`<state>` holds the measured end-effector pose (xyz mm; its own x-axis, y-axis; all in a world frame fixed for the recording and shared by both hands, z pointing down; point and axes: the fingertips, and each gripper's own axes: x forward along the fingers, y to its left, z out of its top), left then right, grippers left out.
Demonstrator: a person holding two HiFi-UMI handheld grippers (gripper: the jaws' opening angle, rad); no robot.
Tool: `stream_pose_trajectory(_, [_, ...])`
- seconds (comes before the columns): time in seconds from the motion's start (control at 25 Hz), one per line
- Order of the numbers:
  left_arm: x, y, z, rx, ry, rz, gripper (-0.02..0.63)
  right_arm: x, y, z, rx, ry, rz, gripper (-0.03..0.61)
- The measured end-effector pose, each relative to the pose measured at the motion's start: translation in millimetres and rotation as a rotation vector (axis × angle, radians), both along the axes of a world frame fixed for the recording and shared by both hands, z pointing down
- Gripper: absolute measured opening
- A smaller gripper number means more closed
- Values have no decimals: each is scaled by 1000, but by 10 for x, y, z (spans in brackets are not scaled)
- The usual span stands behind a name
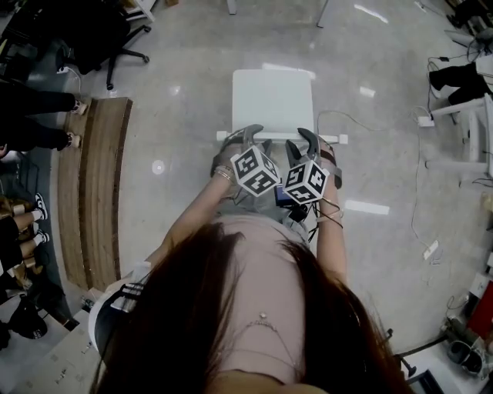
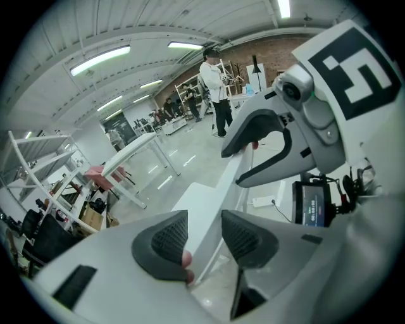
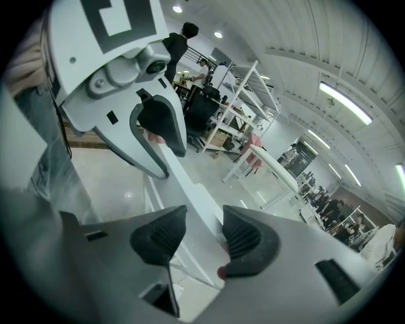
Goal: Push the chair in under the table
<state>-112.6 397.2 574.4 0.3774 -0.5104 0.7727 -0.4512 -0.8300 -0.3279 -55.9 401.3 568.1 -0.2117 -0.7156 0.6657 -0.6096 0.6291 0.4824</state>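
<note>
Bare floor point(image 1: 185, 115) lies open just left of the chair point(image 1: 273, 96), and ahead of it as far as two white legs point(image 1: 231, 6). Farther left of the chair, a wooden slatted panel point(image 1: 96, 192) blocks the way. To the chair's right, a cable point(image 1: 377, 127) and a power strip point(image 1: 426, 121) trail across the floor.

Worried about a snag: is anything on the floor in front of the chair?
Nothing visible does. The floor ahead of the chair is bare up to the white legs at the top; a cable lies off its right side, beside the path.
</note>
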Motion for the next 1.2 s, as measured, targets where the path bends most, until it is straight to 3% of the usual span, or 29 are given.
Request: stream_pose_trajectory(1.2, [234, -753, -2, 2, -5, 20, 169, 229, -763, -3, -20, 5, 14, 183])
